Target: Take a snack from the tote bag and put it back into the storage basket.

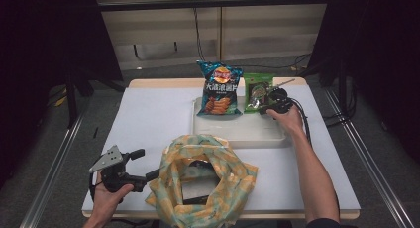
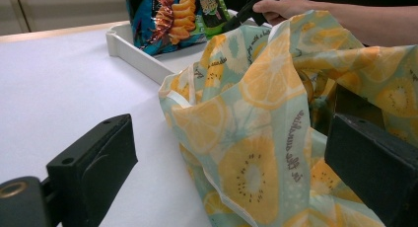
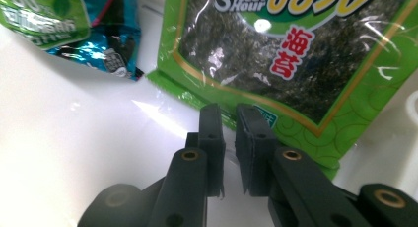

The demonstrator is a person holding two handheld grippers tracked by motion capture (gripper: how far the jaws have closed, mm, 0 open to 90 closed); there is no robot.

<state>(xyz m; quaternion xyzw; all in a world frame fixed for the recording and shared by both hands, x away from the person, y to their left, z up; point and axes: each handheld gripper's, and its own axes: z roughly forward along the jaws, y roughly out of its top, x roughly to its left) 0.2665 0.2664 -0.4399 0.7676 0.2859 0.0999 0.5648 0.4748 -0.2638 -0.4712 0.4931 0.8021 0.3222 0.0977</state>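
A green seaweed packet point(image 1: 257, 89) point(image 3: 296, 49) leans at the back right of a white tray point(image 1: 237, 134), beside a blue chips bag point(image 1: 219, 89) point(image 3: 98, 39). My right gripper point(image 1: 265, 106) point(image 3: 229, 111) points at the packet's lower edge. Its jaws stand a narrow gap apart, and I see nothing pinched between the pads. A fruit-print cloth bag point(image 1: 228, 168) point(image 2: 246, 138) sits open at the table's front. My left gripper point(image 1: 146, 163) point(image 2: 229, 126) is wide open at the bag's left side, with the bag's rim lying between its jaws and one jaw close to the cloth.
The tray's near wall point(image 2: 133, 54) lies between the cloth bag and the snacks. Something dark sits inside the bag. White table surface stretches to the left of the tray. Cables trail off the right side behind the right hand point(image 1: 289, 121).
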